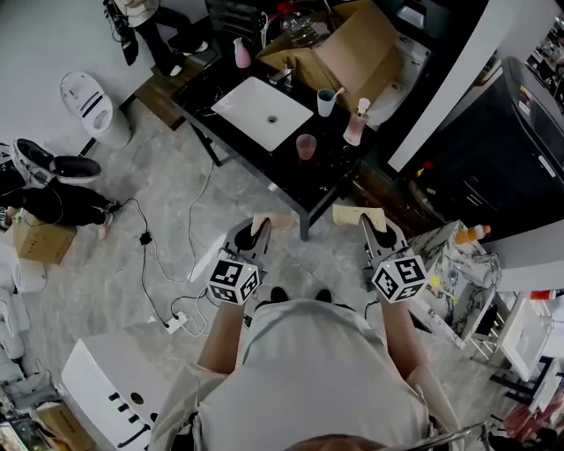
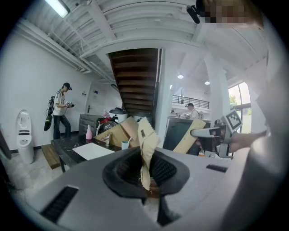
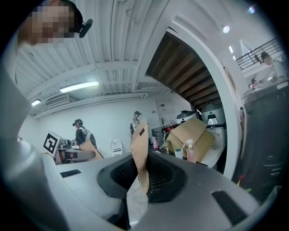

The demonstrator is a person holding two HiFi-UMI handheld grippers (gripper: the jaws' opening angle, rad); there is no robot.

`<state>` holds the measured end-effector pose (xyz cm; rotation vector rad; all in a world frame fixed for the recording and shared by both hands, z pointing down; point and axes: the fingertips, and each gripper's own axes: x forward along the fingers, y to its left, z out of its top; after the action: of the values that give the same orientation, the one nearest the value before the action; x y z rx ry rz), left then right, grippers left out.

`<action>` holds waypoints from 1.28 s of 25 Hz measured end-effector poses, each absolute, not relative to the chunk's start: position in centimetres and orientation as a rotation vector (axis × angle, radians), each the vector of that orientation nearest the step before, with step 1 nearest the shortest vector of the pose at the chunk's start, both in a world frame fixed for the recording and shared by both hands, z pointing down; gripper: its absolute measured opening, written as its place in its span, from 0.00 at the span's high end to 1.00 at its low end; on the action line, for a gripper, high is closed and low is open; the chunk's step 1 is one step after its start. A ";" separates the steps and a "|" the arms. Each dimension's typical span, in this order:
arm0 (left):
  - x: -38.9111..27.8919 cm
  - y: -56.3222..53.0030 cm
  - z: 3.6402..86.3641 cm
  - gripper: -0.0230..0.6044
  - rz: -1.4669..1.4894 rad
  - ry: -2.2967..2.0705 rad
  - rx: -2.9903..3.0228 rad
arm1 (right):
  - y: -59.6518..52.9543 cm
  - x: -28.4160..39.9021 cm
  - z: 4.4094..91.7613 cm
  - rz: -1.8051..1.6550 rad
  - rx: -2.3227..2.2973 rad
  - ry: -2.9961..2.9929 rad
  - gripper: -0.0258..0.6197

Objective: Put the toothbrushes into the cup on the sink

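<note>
Ahead stands a black sink table (image 1: 328, 181) with a white basin (image 1: 262, 112). A teal cup (image 1: 327, 101) with a thin stick-like thing in it stands at the basin's far right; it also shows small in the left gripper view (image 2: 125, 144) and in the right gripper view (image 3: 179, 153). A pink cup (image 1: 306, 146) sits near the front edge. I see no loose toothbrush. My left gripper (image 1: 273, 219) and right gripper (image 1: 356, 214) hover side by side short of the table, tan pads (image 2: 145, 135) pressed together with nothing between them; the right pads (image 3: 140, 151) likewise.
A pink pump bottle (image 1: 356, 123) and a pink bottle (image 1: 241, 53) stand on the table, with an open cardboard box (image 1: 344, 48) behind. Cables and a power strip (image 1: 176, 322) lie on the floor at left. A person (image 1: 150, 26) stands beyond. A cluttered rack (image 1: 467, 264) is at right.
</note>
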<state>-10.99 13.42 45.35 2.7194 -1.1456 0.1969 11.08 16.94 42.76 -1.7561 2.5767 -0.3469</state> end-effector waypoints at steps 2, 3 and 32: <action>-11.3 13.6 45.5 0.91 0.196 -1.139 2.721 | 17.2 10.9 42.8 -0.349 -1.762 2.567 0.85; -11.4 13.6 45.5 0.91 0.197 -1.135 2.722 | 17.3 10.9 42.8 -0.351 -1.766 2.561 0.85; -17.7 13.3 46.8 0.91 0.226 -0.996 2.768 | 18.6 4.9 44.1 -0.376 -1.899 2.439 0.86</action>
<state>-17.71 13.29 46.84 2.7681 -0.9965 0.2265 4.87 18.61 44.06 -1.8995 2.4393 -0.3763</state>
